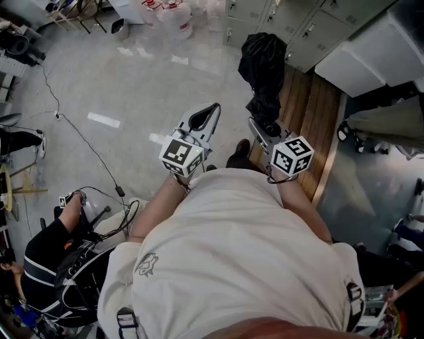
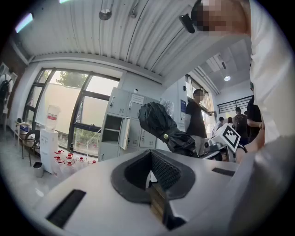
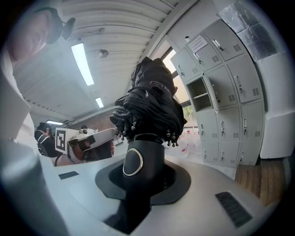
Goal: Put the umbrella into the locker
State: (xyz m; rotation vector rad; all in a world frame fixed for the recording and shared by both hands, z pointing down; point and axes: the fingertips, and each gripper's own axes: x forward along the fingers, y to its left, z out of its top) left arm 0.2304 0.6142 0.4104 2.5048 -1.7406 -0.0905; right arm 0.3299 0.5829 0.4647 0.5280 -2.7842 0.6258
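Fingers (image 3: 177, 180) on my right gripper (image 1: 265, 129) are clamped partway shut around the stubby black plastic handle (image 3: 140, 163) of the black folded fabric umbrella (image 3: 150, 103). So it's up in the air in front of me, canopy end pointing away, not in anything yet. The left gripper (image 1: 211, 111) is closed on nothing and hangs just beside it.

Handling guess: it's light, but only the handle is stiff. The canopy is a loose, floppy bundle with the beaded rib tips sticking out round the bottom, so I'd expect it to sag and maybe snag on a door edge. The handle looks smooth and glossy, probably a bit slippery. Low on the handle is the place to hold it, not the fabric.

Room: there's a bank of grey metal lockers (image 3: 226, 78) with one open compartment (image 3: 199, 94), well apart from the umbrella. A slatted wooden surface (image 1: 318, 126) runs along in front of them. The shiny grey floor (image 1: 132, 79) has a thin black cable (image 1: 79, 132) trailing over it. Clear water jugs (image 1: 175, 16) sit by the far wall, and there are a few people around.
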